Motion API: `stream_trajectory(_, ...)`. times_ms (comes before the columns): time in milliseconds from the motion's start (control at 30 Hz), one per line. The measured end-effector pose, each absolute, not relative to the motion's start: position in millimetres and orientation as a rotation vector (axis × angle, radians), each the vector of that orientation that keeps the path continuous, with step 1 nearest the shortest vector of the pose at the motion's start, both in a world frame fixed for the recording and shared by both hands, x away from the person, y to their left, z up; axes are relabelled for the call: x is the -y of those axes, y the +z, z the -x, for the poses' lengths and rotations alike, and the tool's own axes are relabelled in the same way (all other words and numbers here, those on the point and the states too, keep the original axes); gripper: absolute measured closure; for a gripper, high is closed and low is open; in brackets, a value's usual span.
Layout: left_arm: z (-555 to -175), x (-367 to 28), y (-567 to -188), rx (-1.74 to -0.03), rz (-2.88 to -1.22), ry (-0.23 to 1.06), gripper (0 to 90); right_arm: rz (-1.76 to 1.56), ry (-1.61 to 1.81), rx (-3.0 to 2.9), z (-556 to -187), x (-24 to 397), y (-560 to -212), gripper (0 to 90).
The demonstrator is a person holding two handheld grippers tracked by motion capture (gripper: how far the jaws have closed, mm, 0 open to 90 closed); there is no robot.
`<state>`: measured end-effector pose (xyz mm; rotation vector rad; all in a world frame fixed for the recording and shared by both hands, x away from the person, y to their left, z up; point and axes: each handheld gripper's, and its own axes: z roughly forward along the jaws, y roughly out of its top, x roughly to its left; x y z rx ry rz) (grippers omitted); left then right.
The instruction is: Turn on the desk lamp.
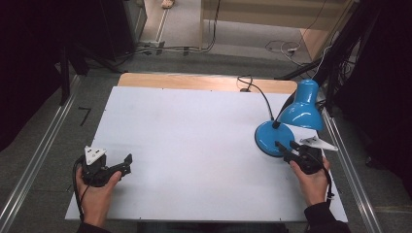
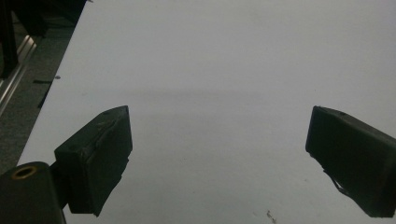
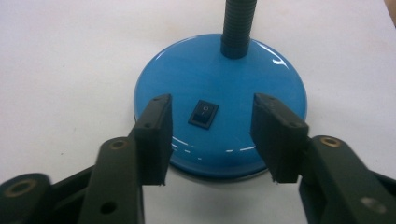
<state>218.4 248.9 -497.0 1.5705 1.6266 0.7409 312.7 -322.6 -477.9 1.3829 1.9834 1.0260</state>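
- A blue desk lamp [image 1: 291, 121] is seen standing on the right part of the white counter [image 1: 194, 145], near the right edge
- Its round base [image 3: 219, 102] is flat on the counter, with a black ribbed neck [image 3: 237, 25] rising from the far side of it
- A small black rocker switch [image 3: 203, 113] is set in the top of the base, on the side nearest the right gripper [image 3: 210, 140]
- The right gripper is held low at the near edge of the base, and its fingers [image 3: 156, 135] are seen partly apart, one to each side of the switch
- The switch lies just beyond the fingertips, in line with the gap between them; no contact with switch or base can be made out
- The lamp's shade [image 1: 303, 109] is tilted downward above the far right of the base
- The left gripper [image 1: 127, 164] is held over the bare left part of the counter, well apart from the lamp
- Its fingers [image 2: 100, 158] are spread wide, with nothing between them
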Motion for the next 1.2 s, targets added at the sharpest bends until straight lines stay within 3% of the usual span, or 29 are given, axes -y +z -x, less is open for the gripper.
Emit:
stream_trajectory(167,-218.6,-249.0,-497.1,-1.626,-1.571,0.740,7.5,-1.359,1.036,-1.961,-316.8,320.7,-478.3,71.3)
stream_trajectory(200,-218.5,-248.9,-497.0,-1.627,-1.573,0.741,7.5,-1.354,1.038,-1.960,-318.8,319.5,-478.8,79.3)
stream_trajectory(333,-218.4,-249.0,-497.0,-1.626,-1.568,0.741,7.6,-1.360,1.043,-1.970,-323.6,316.7,-480.7,87.5)
stream_trajectory(1200,-218.8,-249.1,-497.6,-1.628,-1.568,0.731,7.5,-1.378,1.019,-2.007,-336.7,309.5,-491.4,87.6)
